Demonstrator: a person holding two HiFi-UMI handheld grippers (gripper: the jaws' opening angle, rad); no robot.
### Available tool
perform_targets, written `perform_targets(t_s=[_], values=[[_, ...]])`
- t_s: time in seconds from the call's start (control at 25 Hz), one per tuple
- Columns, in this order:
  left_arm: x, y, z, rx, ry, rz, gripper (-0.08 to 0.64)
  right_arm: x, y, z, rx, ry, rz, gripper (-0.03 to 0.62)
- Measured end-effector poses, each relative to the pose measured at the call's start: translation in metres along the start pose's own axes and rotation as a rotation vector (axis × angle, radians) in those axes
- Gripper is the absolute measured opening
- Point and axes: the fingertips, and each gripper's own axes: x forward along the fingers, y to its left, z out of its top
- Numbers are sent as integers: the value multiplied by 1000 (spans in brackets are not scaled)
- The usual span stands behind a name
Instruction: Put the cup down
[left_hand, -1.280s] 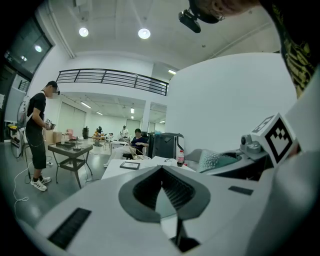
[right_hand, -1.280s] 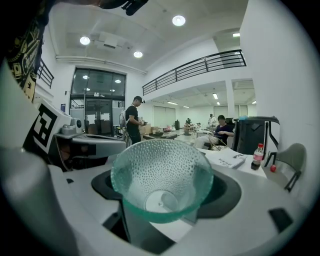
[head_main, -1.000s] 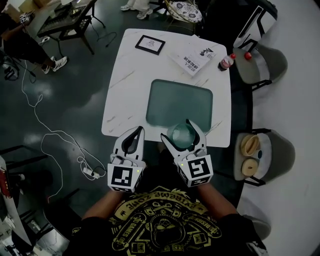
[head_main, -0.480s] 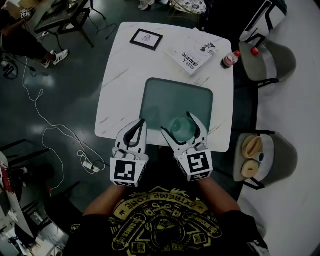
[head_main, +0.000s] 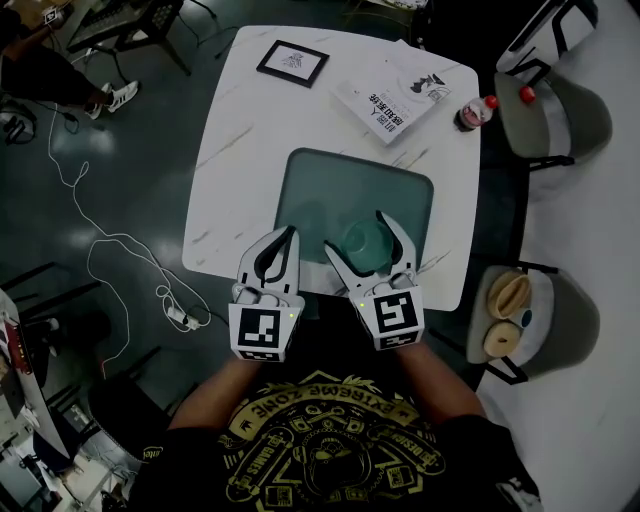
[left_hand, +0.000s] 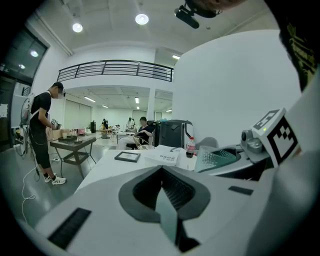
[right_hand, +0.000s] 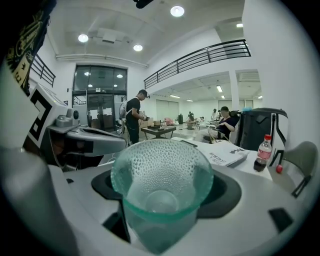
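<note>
Closest in, the person in a black T-shirt with yellow print (head_main: 330, 440) holds both tools out over the near edge of the white marbled worktop (head_main: 235, 150). The left gripper (head_main: 291, 234) has its fingers brought together at the tips with nothing between them, only the oval gap behind, and it hangs just beside the near left corner of the tray. The right gripper (head_main: 355, 234) has its fingers clamped on the cup (head_main: 367, 246), a pale green dimpled glass that stands upright, mouth up and empty. The cup is over the near right part of the dark green tray (head_main: 305, 185); I cannot tell whether its base touches the tray. The two grippers are side by side, close but apart. Past the tray, at the far side of the worktop, lie a black picture frame (head_main: 292, 63) to the left and an open booklet (head_main: 392, 95) to its right. A dark drink bottle with a red cap (head_main: 475, 113) stands at the far right corner. Grey chairs (head_main: 560, 110) sit along the right side, and a white cable (head_main: 100, 240) trails over the dark floor to the left. Farther off in the hall, a person in black (left_hand: 42, 130) stands at a metal table.
</note>
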Motion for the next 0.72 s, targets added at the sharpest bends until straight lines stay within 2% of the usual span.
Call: perform_targets(t_s=[0.36, 0.72], values=[[30, 12, -23, 5, 62, 39, 11, 28, -26, -17, -8, 29, -8, 399], [52, 15, -39, -2, 110, 36, 11, 52, -39, -37, -2, 45, -12, 399]])
